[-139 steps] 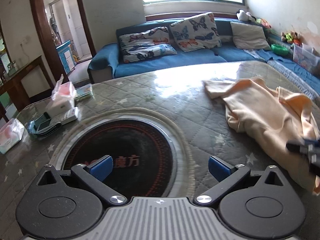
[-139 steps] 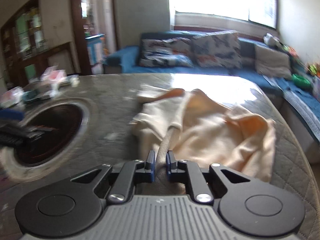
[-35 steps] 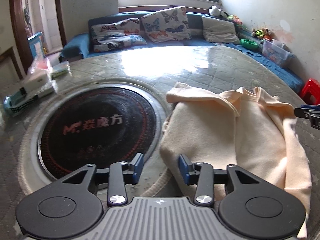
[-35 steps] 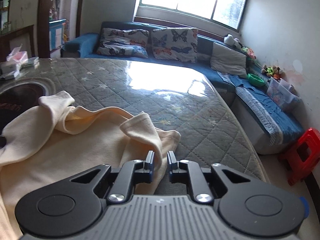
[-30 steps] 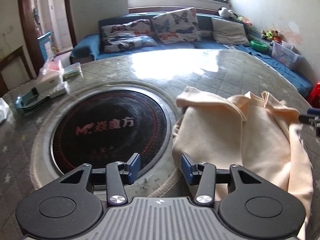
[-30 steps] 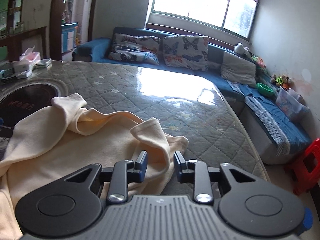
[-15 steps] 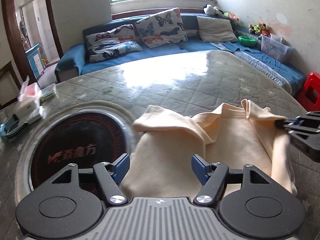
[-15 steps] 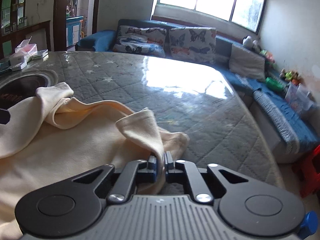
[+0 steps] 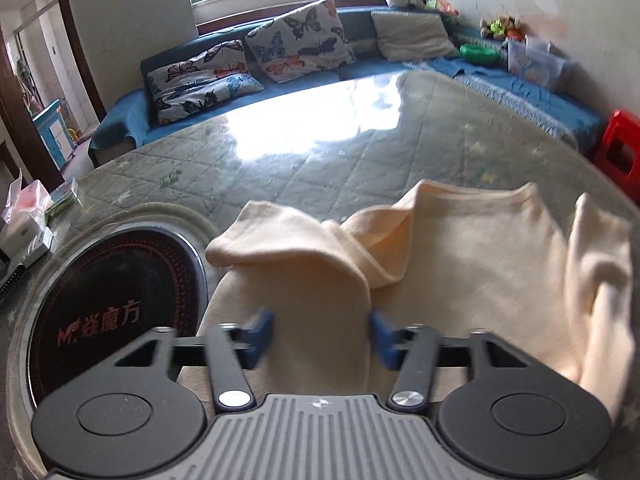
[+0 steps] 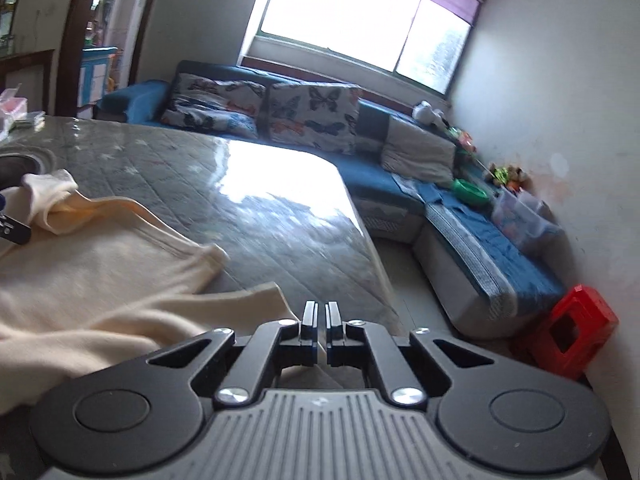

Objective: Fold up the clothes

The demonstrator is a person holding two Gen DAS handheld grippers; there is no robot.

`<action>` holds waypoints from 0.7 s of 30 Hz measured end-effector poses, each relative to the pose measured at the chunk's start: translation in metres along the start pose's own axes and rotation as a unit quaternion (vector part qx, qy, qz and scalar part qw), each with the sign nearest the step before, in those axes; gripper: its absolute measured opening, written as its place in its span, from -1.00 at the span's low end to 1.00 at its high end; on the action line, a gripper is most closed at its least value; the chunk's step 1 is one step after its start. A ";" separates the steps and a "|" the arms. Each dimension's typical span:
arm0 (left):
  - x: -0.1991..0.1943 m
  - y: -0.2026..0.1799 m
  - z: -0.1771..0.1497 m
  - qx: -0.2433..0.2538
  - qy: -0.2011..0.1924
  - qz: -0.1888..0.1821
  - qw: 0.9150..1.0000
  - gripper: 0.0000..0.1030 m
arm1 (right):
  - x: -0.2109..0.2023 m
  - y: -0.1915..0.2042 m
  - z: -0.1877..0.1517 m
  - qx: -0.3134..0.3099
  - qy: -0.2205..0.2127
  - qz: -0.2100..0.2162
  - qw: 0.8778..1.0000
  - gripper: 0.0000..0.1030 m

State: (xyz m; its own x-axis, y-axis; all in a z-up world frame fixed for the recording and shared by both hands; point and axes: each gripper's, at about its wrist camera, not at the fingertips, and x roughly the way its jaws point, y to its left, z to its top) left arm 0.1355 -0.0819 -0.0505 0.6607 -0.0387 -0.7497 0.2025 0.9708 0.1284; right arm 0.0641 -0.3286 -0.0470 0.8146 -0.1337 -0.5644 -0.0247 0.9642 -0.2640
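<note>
The cream garment (image 9: pixel 460 272) lies rumpled on the quilted tabletop (image 9: pixel 320 152), spreading from the centre toward 3 o'clock in the left wrist view, just beside the round black hob (image 9: pixel 116 304) set into the tabletop at 9 o'clock. One sleeve is doubled over at 11 o'clock of the cloth, and its far edge bunches up at 3 o'clock, so it is probably not yet flat enough to fold cleanly.

The left tool (image 9: pixel 322 334) hangs above the near part of the garment with its blue pads wide apart and nothing between them, likely placed to drop onto the hem or the folded sleeve.

The right tool (image 10: pixel 321 320) has its pads drawn nearly together, only a slit between them. Cloth runs beneath it from 9 o'clock, but whether any is pinched in there I cannot tell; the fingers hide that spot. It points past the tabletop's edge toward the blue sofa (image 10: pixel 400 184), perhaps to draw that side outward.
</note>
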 end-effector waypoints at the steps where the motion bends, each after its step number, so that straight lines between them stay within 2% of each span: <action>1: 0.002 0.001 -0.002 0.004 0.001 0.002 1.000 -0.46 | 0.000 -0.004 -0.003 0.012 0.009 0.008 1.000 -0.93; 4: 0.001 0.008 -0.003 0.001 -0.007 0.005 1.000 -0.80 | -0.001 -0.010 -0.006 0.055 0.020 0.047 0.997 -0.81; 5: -0.002 0.011 -0.004 -0.003 -0.012 0.008 1.000 -0.81 | 0.000 -0.010 -0.007 0.067 0.023 0.058 0.996 -0.78; 7: -0.011 0.018 -0.005 -0.009 -0.027 0.016 0.999 -0.84 | 0.004 -0.008 -0.008 0.089 0.033 0.081 0.992 -0.49; 9: -0.020 0.030 -0.006 -0.024 -0.039 0.022 0.999 -0.85 | 0.010 -0.006 -0.009 0.095 0.040 0.082 0.991 -0.28; 11: -0.028 0.044 -0.008 -0.042 -0.048 0.029 0.998 -0.86 | 0.018 -0.004 -0.011 0.095 0.044 0.065 0.992 -0.27; 14: -0.038 0.067 -0.013 -0.066 -0.057 0.048 0.995 -0.86 | 0.030 -0.003 -0.014 0.103 0.052 0.035 0.993 -0.16; 18: -0.050 0.099 -0.023 -0.105 -0.060 0.066 0.990 -0.86 | 0.043 -0.006 -0.016 0.128 0.060 0.020 0.990 -0.16; 21: -0.059 0.120 -0.033 -0.127 -0.063 0.080 0.987 -0.86 | 0.050 -0.008 -0.018 0.146 0.063 0.025 0.987 -0.25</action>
State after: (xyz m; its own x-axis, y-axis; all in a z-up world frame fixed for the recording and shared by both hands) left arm 0.0975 0.0450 -0.0124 0.7569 0.1067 -0.6448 -0.0892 0.9942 0.0597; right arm 0.0947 -0.3470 -0.0873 0.7379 -0.0932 -0.6685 0.1195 0.9928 -0.0065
